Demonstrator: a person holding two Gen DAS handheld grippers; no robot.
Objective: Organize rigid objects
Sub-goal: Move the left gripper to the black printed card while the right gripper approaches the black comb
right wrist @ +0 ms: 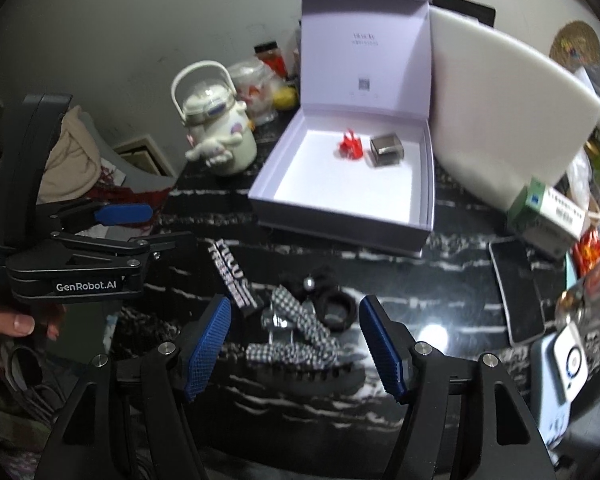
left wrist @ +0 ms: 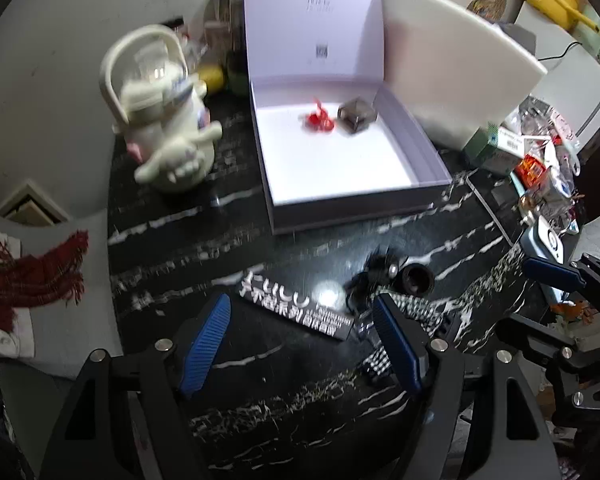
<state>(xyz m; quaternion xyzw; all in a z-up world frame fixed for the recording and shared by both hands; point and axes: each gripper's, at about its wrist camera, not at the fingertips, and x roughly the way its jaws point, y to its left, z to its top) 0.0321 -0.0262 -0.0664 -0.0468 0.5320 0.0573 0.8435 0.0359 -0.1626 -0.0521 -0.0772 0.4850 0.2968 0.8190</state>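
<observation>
An open white box (left wrist: 436, 160) (right wrist: 428, 216) stands on the black marble table with its lid up. Inside lie a red figure (left wrist: 319, 118) (right wrist: 350, 145) and a small grey cube (left wrist: 357, 115) (right wrist: 387, 151). In front of the box lie a black bar with white lettering (left wrist: 296, 306) (right wrist: 232, 276), a checkered hair clip (left wrist: 408, 312) (right wrist: 300, 336), a black ring (left wrist: 416, 278) (right wrist: 336, 308) and a dark tangled piece (left wrist: 370, 276). My left gripper (left wrist: 300, 340) (right wrist: 140, 228) is open above the lettered bar. My right gripper (right wrist: 294, 344) is open around the clip, empty.
A white character kettle (left wrist: 168, 120) (right wrist: 216, 136) stands left of the box. A white board (left wrist: 452, 72) (right wrist: 508, 120) leans at its right. A phone (right wrist: 518, 292), cartons and packets crowd the right side. A red scarf (left wrist: 32, 280) lies off the table's left edge.
</observation>
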